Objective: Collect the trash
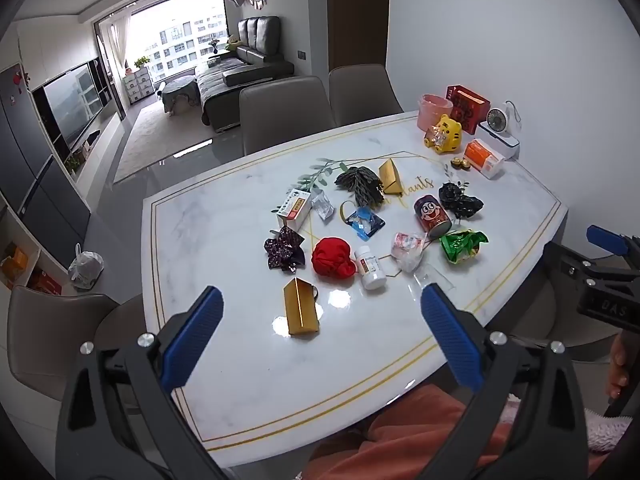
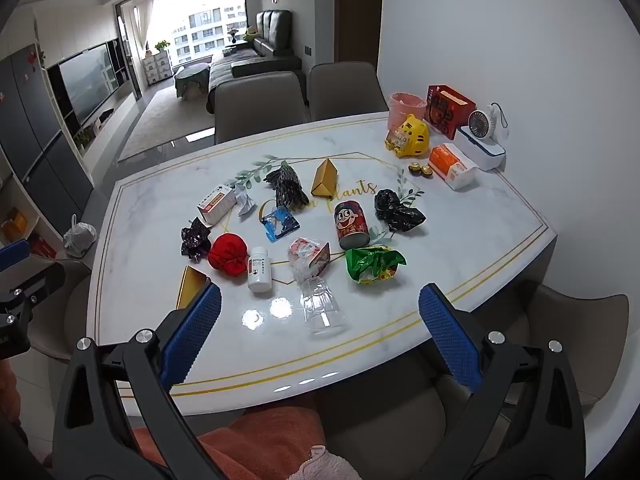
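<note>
Trash lies scattered on the white marble table [image 1: 224, 248]: a gold box [image 1: 301, 312], a red crumpled ball [image 1: 333, 258], a white pill bottle [image 1: 372, 266], a red can [image 1: 432, 216] on its side, a green wrapper [image 1: 464, 246] and a black bag [image 1: 460, 202]. A clear plastic cup [image 2: 322, 308] lies near the front edge. My left gripper [image 1: 320, 295] hangs open above the near side, the gold box just beyond its fingers. My right gripper [image 2: 320, 290] is open too, above the clear cup. Neither holds anything.
A pink bin [image 2: 406, 110], a red gift bag [image 2: 448, 110], a yellow tiger figure [image 2: 412, 140], a tissue pack [image 2: 452, 166] and a small fan [image 2: 480, 124] stand at the far right by the wall. Grey chairs [image 1: 280, 112] surround the table. A person's orange-clad lap [image 2: 272, 436] is below.
</note>
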The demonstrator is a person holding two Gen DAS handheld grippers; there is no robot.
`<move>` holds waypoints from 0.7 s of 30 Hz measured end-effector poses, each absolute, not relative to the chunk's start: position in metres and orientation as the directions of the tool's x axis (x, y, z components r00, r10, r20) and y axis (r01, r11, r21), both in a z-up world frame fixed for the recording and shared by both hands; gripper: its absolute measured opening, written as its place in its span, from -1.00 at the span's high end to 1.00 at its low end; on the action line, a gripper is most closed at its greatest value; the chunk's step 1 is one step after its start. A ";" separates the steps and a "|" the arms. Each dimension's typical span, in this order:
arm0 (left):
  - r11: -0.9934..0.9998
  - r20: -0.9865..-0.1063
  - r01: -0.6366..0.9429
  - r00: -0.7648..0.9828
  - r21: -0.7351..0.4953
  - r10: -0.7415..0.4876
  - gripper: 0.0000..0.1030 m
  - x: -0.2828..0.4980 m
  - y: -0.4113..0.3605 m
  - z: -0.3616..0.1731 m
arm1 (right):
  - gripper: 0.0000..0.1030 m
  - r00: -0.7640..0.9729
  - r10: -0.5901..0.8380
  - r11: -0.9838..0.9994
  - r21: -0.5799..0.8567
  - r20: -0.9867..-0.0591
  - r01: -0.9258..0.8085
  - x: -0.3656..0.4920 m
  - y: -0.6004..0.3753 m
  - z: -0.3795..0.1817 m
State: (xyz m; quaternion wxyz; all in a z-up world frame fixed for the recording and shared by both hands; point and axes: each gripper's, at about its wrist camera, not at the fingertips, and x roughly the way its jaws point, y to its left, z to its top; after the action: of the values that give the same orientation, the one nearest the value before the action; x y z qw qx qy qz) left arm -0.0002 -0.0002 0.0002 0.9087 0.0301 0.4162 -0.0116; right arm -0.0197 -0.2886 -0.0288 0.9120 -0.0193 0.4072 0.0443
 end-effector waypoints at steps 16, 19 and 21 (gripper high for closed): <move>0.999 -0.759 0.040 0.651 0.035 0.000 -0.92 0.001 0.001 -0.001 | -0.86 0.659 0.068 0.995 0.006 -0.749 -0.096 -0.020 -0.281 -0.033; 0.999 -0.759 0.040 0.651 0.033 -0.001 -0.92 0.001 0.002 -0.001 | -0.86 0.658 0.069 0.995 0.007 -0.749 -0.096 -0.020 -0.279 -0.033; 0.999 -0.758 0.039 0.652 0.031 -0.002 -0.92 0.001 0.002 -0.001 | -0.86 0.659 0.068 0.995 0.005 -0.749 -0.096 -0.020 -0.281 -0.032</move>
State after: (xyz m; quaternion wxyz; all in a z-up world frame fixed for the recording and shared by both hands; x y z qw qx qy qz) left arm 0.0008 0.0017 -0.0006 0.9085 0.0222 0.4171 -0.0115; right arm -0.0203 -0.2812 -0.0325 0.9107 -0.0174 0.4102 0.0450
